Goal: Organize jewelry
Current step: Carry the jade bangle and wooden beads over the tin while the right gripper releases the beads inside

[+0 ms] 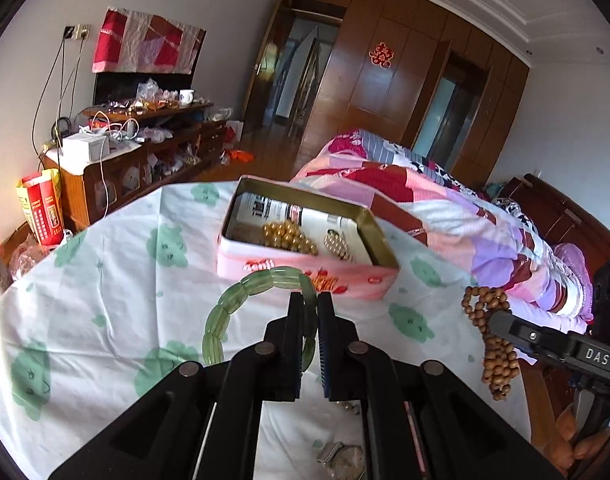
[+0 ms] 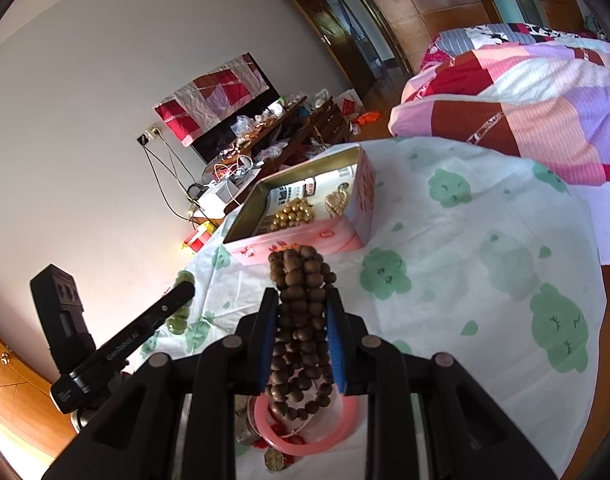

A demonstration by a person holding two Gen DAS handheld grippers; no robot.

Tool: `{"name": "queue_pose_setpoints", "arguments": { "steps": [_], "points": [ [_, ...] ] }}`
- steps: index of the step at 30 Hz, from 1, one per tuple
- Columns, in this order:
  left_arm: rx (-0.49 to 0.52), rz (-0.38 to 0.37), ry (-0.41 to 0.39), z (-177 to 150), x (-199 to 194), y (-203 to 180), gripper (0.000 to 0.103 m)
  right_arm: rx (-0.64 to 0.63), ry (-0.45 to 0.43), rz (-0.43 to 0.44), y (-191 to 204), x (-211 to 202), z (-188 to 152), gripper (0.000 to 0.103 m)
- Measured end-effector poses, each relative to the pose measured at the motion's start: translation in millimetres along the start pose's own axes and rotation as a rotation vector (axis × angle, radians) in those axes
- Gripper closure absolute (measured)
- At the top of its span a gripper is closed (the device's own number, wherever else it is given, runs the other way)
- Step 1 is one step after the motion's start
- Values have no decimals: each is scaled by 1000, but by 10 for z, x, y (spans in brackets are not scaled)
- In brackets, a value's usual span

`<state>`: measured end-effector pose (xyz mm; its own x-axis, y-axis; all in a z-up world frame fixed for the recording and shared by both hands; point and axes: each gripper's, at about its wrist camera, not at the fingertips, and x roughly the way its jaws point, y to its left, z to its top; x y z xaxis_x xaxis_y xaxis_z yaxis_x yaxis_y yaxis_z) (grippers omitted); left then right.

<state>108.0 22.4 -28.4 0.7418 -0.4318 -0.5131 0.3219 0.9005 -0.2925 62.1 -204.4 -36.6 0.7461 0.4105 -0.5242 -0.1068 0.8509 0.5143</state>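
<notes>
Right now both grippers carry jewelry toward the open pink tin [image 1: 305, 276] on the cloud-print cloth [image 1: 105, 280]. The left gripper [image 1: 310, 304] has its jaws pinched shut on the green jade bracelet [image 1: 225, 312], gripping one side so the rest of the ring hangs out to the left, just short of the tin's near wall. The right gripper [image 2: 301, 300] has its jaws clamped around a bundled strand of brown wooden beads [image 2: 301, 320], with loops spilling above and below the pads. Inside the tin lie gold beads [image 1: 291, 236] and a smaller pale beaded piece [image 1: 337, 245].

Several things could go wrong from here. The bracelet is held by a thin edge, so a tilt or a knock against the tin's rim could twist it free. The dangling bead loops could catch on that rim or on the pink bangle [image 2: 305, 436] lying below them, dragging it along. If both grippers reach the tin together, they may collide over the opening. A wristwatch [image 1: 345, 458] near the left gripper could also be swept aside.
</notes>
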Motion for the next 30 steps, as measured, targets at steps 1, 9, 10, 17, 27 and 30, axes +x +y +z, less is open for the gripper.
{"name": "queue_pose_setpoints", "arguments": {
  "steps": [1,9,10,17,27,30],
  "points": [
    [2,-1,-4,16,3,-12,97,-4,-3,0,12,5,16,77],
    [13,2,4,34,122,-8,97,-13,-18,6,39,74,114,77],
    [15,3,7,33,130,-9,97,-13,-17,8,36,86,117,77],
    [23,4,9,79,190,-52,97,3,-4,17,-11,167,145,77],
    [92,52,4,152,254,-196,97,5,-5,32,6,252,204,77],
    [94,56,4,162,263,-214,97,3,-9,29,26,265,225,77]
  ]
}}
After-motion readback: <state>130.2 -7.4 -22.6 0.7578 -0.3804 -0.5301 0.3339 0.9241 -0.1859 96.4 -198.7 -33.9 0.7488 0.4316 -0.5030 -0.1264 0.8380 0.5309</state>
